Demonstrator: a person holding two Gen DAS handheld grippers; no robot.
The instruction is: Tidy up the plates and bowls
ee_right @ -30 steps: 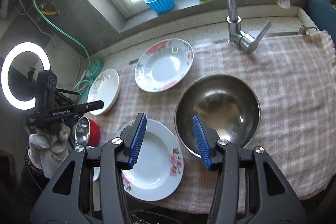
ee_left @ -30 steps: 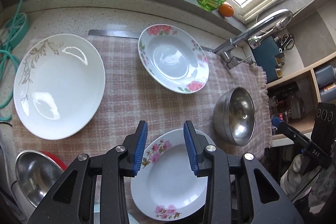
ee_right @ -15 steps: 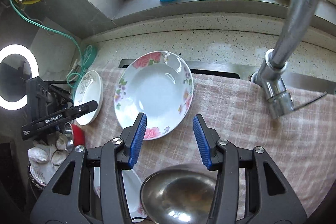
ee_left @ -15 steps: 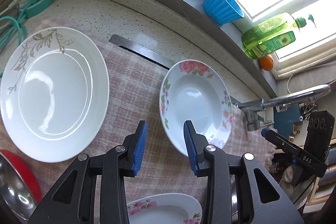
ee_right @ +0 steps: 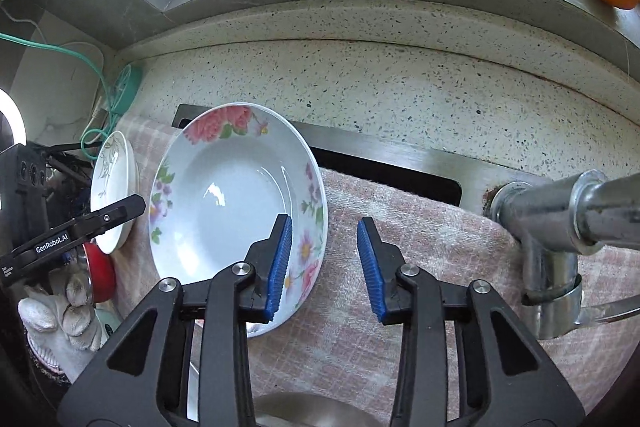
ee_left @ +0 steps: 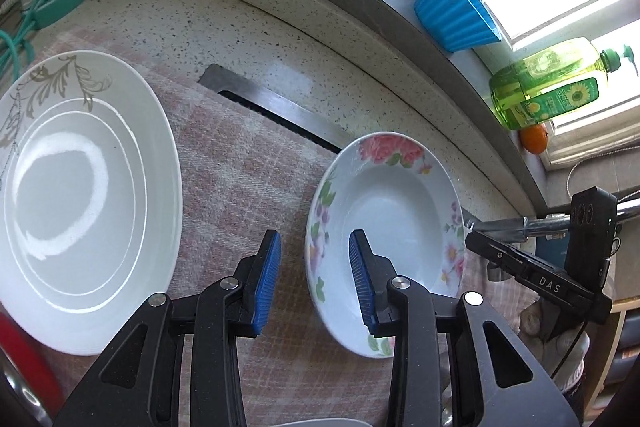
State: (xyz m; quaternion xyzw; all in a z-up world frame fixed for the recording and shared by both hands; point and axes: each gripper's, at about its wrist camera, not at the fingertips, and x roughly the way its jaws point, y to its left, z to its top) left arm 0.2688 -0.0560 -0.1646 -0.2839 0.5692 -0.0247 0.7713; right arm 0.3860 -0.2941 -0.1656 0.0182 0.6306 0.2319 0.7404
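A deep white plate with pink flowers [ee_left: 392, 227] lies on the checked cloth [ee_left: 248, 167] near the sink's back edge. My left gripper [ee_left: 314, 239] hangs open over its left rim, and that rim sits between the jaws untouched. My right gripper [ee_right: 324, 227] straddles the right rim of the same plate [ee_right: 224, 199]. Its jaws are closing, and the pads stand clear of the rim. A large white plate with a grey leaf pattern [ee_left: 80, 195] lies to the left.
A steel bowl [ee_right: 312, 411] shows at the bottom edge, and a red bowl [ee_right: 100, 271] sits at the far left. The faucet [ee_right: 560, 219] rises at the right. A blue cup [ee_left: 456, 15], a soap bottle [ee_left: 548, 87] and an orange [ee_left: 534, 139] stand on the sill.
Both grippers have moved away from the near flowered plate and the steel bowl, toward the far flowered plate, and have come lower. The right jaws have narrowed.
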